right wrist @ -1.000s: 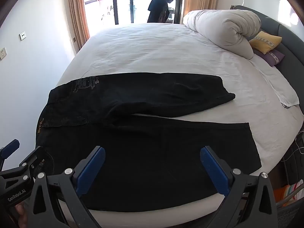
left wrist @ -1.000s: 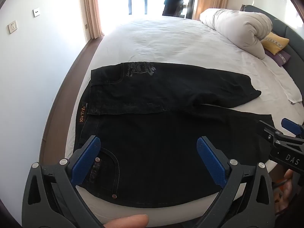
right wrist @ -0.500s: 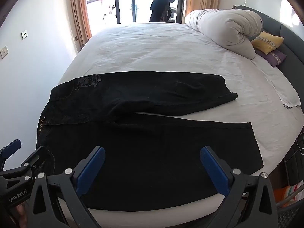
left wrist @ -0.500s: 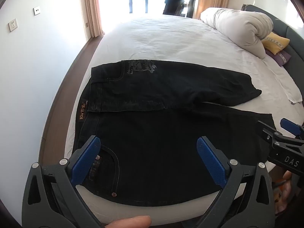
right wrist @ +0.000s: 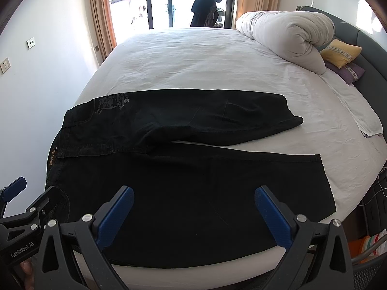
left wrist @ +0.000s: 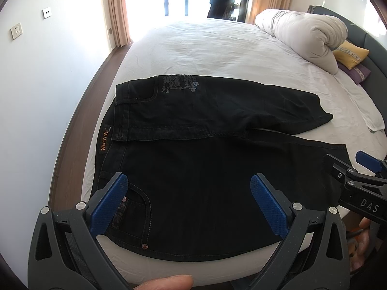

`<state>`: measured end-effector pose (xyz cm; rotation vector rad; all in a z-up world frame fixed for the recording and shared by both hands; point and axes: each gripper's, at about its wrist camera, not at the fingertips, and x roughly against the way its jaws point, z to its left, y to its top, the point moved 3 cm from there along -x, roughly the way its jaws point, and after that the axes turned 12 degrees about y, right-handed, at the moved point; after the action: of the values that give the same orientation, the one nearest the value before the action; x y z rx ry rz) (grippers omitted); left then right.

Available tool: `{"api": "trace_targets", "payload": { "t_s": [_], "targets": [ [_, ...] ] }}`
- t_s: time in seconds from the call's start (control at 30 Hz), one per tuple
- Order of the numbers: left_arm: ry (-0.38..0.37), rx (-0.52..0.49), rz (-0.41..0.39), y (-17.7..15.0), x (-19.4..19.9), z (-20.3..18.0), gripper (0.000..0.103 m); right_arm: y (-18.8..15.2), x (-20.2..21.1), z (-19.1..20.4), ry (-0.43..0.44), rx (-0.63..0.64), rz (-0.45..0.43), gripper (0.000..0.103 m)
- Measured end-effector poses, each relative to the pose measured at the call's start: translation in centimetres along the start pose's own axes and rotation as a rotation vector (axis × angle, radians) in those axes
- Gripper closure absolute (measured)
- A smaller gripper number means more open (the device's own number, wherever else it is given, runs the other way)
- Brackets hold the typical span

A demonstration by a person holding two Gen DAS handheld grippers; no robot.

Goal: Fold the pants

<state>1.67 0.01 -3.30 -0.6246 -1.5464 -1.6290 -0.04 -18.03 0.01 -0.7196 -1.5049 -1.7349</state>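
A wide bed with a wrinkled white sheet (left wrist: 217, 48) fills the room, a rolled white duvet (right wrist: 287, 36) and a yellow cushion (right wrist: 339, 52) near its right edge by the dark headboard; tan curtains (right wrist: 101, 12) frame a bright glass door past the far edge. The black denim pants (left wrist: 205, 169) lie flat along the bed's near edge, waistband toward the left edge (orange label showing), both legs running right. The left tongs (left wrist: 188, 203) hang spread above the waist and pocket, empty. The right tongs (right wrist: 193, 215) hang spread above the nearer leg, empty.
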Motion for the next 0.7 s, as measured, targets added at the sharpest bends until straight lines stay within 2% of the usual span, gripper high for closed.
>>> {"api": "trace_targets", "payload": {
  "t_s": [0.7],
  "targets": [
    [-0.001,0.001,0.002,-0.08,-0.05,0.01,0.000,-0.62,-0.37,0.17,0.001,0.000,0.006,0.000]
  ]
}}
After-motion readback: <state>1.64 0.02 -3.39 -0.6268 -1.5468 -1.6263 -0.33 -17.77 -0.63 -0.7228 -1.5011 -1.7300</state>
